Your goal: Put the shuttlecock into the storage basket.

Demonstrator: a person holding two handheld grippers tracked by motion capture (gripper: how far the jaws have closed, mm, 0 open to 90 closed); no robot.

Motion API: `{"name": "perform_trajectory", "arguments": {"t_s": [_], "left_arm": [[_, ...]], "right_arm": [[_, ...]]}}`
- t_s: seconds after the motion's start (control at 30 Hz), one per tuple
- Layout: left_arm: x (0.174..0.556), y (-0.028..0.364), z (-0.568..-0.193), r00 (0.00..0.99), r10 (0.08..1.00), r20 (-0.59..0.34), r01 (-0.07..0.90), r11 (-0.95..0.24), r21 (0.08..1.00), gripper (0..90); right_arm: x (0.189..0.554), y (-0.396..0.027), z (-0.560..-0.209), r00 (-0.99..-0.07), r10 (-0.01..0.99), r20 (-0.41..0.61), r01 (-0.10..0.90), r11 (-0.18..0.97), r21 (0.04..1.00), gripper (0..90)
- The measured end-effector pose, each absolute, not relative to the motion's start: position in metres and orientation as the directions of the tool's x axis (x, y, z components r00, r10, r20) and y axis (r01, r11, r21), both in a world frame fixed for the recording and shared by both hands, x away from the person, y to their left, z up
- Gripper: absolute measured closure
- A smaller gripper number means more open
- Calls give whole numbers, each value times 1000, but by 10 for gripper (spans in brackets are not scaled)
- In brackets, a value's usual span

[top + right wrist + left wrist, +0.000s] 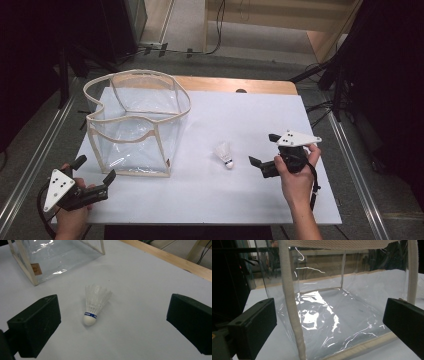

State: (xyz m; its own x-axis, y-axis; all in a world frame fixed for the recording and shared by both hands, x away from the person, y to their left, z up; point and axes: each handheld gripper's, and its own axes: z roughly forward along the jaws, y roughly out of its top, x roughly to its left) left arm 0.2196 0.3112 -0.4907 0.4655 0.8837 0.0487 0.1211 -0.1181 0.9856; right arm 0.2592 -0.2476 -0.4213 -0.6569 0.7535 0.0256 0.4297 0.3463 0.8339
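A white feather shuttlecock [225, 155] with a blue band lies on its side on the white table top [215, 200], cork toward me. In the right gripper view the shuttlecock [93, 305] sits just ahead of the two jaws. My right gripper [263, 149] is open, a short way right of it, empty. A clear plastic bag [135, 120] with cream trim stands open-topped at the left. My left gripper [95, 169] is open near the bag's front left corner. In the left gripper view the bag [292, 302] stands close before the spread jaws, untouched.
A wooden table edge [240, 85] runs along the back, beyond the white sheet. Dark stands and cables [330, 75] are on the floor around the table. The bag's corner with a small brown label [35, 268] shows in the right gripper view.
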Motion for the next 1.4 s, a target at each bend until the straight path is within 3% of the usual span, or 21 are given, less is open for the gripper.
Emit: {"name": "perform_trajectory", "arguments": {"t_s": [0.43,0.93,1.4], "left_arm": [[219,310,-491,475,879,49,122,-121,985,0],[220,310,-491,478,877,44,130,-120,984,0],[222,309,-492,480,876,43,142,-127,982,0]], "right_arm": [[272,-224,-419,-678,734,38,479,401,781,0],[283,-194,-446,-647,758,86,581,416,700,0],[279,-186,-470,-645,755,121,617,421,665,0]]}}
